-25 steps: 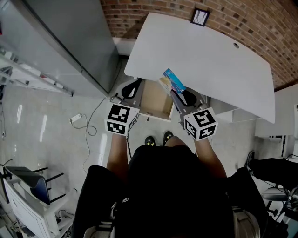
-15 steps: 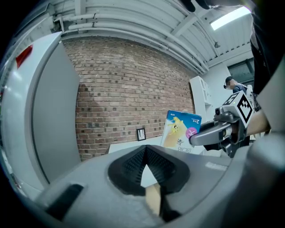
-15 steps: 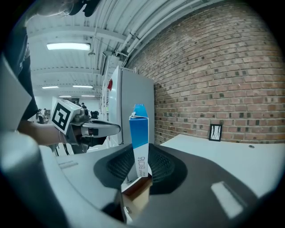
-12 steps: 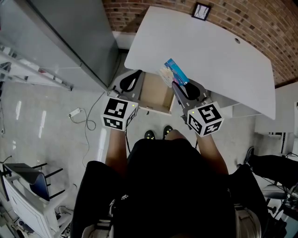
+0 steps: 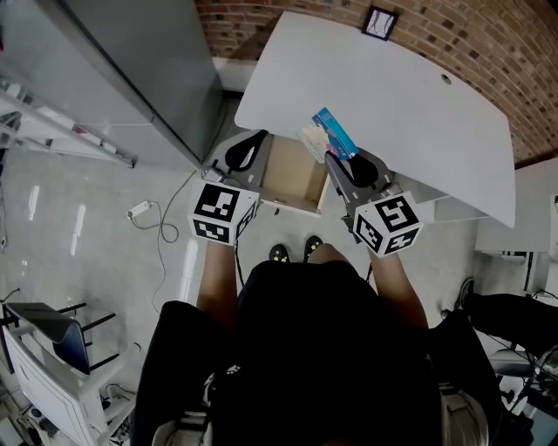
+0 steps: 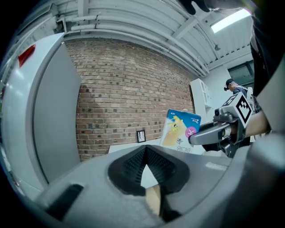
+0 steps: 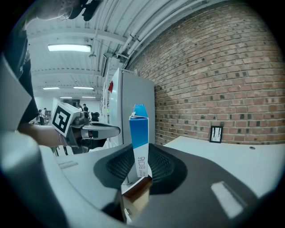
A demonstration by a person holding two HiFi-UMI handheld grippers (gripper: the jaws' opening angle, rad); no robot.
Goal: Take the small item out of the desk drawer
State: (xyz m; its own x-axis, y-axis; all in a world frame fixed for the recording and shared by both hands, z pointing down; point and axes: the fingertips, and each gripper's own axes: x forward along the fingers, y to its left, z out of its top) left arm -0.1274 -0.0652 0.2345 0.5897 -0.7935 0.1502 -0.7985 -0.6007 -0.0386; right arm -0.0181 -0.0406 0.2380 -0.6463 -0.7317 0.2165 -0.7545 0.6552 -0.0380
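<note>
My right gripper [image 5: 342, 164] is shut on a small blue and white box [image 5: 332, 137], held upright above the desk's front edge. In the right gripper view the box [image 7: 139, 133] stands edge-on between the two black pads. The wooden desk drawer [image 5: 292, 181] is pulled out below the white desk top [image 5: 392, 113], and I see nothing in it. My left gripper [image 5: 246, 152] hovers at the drawer's left side, shut and empty. From the left gripper view the box [image 6: 180, 129] shows to the right of the closed left gripper [image 6: 144, 156].
A tall grey cabinet [image 5: 131, 70] stands left of the desk. A small black picture frame [image 5: 377, 27] leans on the brick wall at the desk's back. A cable and plug [image 5: 144, 222] lie on the floor, and a chair [image 5: 52, 327] stands at lower left.
The right gripper has carried the box a little up and to the right, toward the desk top. The left gripper has hardly moved.
</note>
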